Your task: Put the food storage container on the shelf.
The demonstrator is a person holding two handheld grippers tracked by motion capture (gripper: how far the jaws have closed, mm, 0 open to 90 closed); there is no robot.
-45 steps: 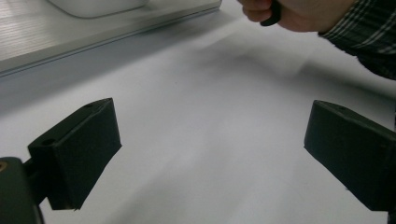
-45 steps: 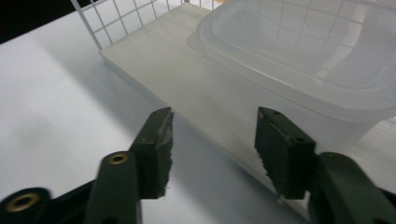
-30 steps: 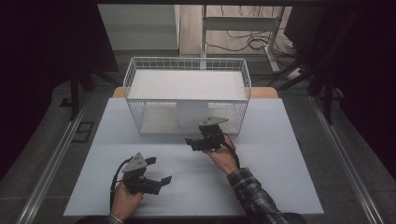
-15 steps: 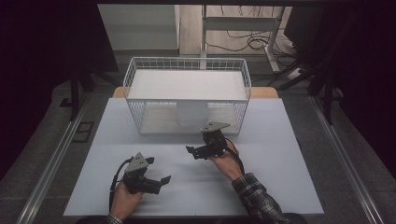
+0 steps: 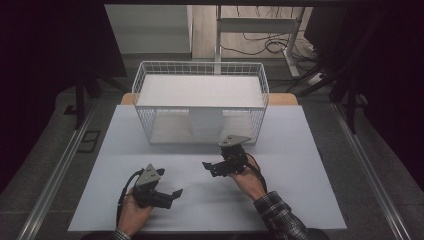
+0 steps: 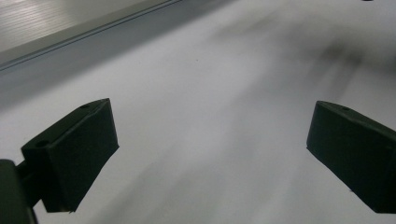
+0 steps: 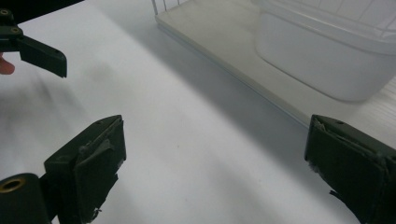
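Observation:
A white wire basket (image 5: 150,120) stands at the back middle of the white table (image 5: 310,190). Inside it sits a white plastic tub (image 5: 205,122), whose side also appears in the right gripper view (image 7: 317,60). My right gripper (image 5: 209,169) hovers just in front of the basket and points left. Its jaws (image 7: 210,168) have just been opening and now stand open with nothing but bare table between them. Near the front edge, my left gripper (image 5: 172,195) is held low over the table. It is open (image 6: 210,154) and holds nothing.
The basket has a flat white floor (image 7: 224,42) and open mesh walls. A metal rail (image 5: 55,175) runs along the table's left side, and another along the right (image 5: 370,170). In the right gripper view, one jaw of the left gripper (image 7: 42,53) shows at top left.
My right hand has drawn back from the basket front toward the near edge. The left hand has stayed where it was.

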